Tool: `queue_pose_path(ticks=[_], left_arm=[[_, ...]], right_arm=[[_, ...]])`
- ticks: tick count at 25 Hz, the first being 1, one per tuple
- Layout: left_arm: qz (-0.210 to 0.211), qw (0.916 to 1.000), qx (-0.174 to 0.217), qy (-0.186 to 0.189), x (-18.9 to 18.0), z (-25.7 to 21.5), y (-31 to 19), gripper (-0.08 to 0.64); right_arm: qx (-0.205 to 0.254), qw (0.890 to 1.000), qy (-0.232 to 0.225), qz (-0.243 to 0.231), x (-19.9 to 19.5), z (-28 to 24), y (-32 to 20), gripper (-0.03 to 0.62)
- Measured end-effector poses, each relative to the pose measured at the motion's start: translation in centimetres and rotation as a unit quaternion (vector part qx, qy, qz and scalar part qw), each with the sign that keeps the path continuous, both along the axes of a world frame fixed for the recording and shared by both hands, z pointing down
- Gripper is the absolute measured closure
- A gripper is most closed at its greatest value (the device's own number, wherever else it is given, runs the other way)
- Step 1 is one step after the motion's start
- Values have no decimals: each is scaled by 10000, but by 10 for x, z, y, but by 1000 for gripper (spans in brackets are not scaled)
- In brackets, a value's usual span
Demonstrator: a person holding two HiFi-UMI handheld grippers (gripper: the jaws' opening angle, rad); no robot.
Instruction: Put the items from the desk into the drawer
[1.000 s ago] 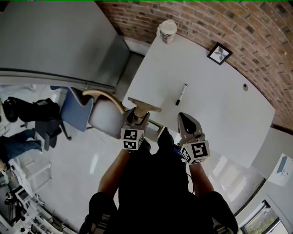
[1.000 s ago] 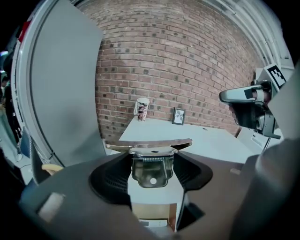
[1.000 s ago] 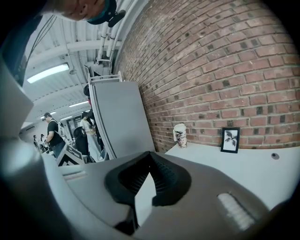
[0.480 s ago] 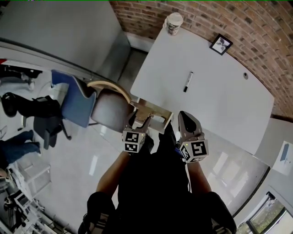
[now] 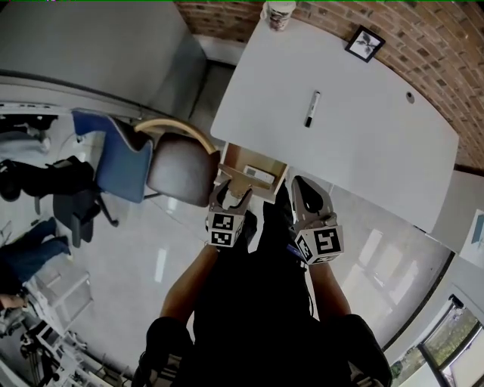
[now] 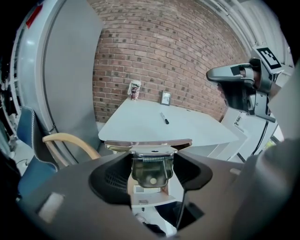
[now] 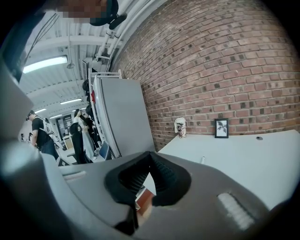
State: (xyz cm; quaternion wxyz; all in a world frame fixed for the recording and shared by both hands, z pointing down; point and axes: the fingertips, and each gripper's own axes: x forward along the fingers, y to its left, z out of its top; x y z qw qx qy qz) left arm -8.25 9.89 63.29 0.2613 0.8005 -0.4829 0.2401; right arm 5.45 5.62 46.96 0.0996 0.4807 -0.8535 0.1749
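Observation:
A black marker (image 5: 312,109) lies on the white desk (image 5: 355,151), with a paper cup (image 5: 278,13) and a small picture frame (image 5: 363,42) at the far edge by the brick wall. A wooden drawer (image 5: 231,156) stands pulled out below the desk's near edge, with a white item (image 5: 261,175) inside. My left gripper (image 5: 233,193) is shut on the drawer's metal handle (image 6: 150,171). My right gripper (image 5: 300,187) hovers beside the drawer, shut and holding nothing. The marker (image 6: 164,118) shows beyond the drawer front.
A grey chair with a wooden armrest (image 5: 178,162) stands just left of the drawer, with a blue chair (image 5: 113,155) behind it. A grey partition (image 5: 91,45) runs along the left. People stand at the far left (image 7: 40,138).
The drawer has slid out from under the desk toward me, with my left gripper on its handle. The right gripper has stayed beside it, shut.

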Motion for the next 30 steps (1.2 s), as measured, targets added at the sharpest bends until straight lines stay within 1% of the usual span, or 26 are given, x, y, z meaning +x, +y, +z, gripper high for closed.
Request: queue_pose_path(ticks=[5, 9, 16, 18, 22, 28, 30], left_arm=[[142, 9997, -173, -55, 1, 24, 5, 259], [239, 9991, -319, -141, 9, 48, 2, 259], [320, 9964, -734, -265, 15, 103, 6, 259], [388, 9949, -860, -346, 17, 121, 7, 259], [674, 9906, -1027, -603, 24, 160, 8, 259], [636, 9844, -1443, -774, 25, 208, 12, 259], [697, 9817, -1553, -855, 27, 222, 14, 259]], right_arm=[[-108, 9999, 5, 89, 1, 17, 5, 588], [-221, 9996, -25, 161, 5, 32, 5, 588], [-390, 9991, -54, 176, 3, 57, 11, 588], [-458, 9987, -54, 196, 4, 66, 13, 588], [-585, 9980, -47, 244, 6, 88, 13, 588], [-776, 9964, -35, 324, 9, 118, 18, 588], [-826, 9960, -45, 339, 9, 124, 20, 588]])
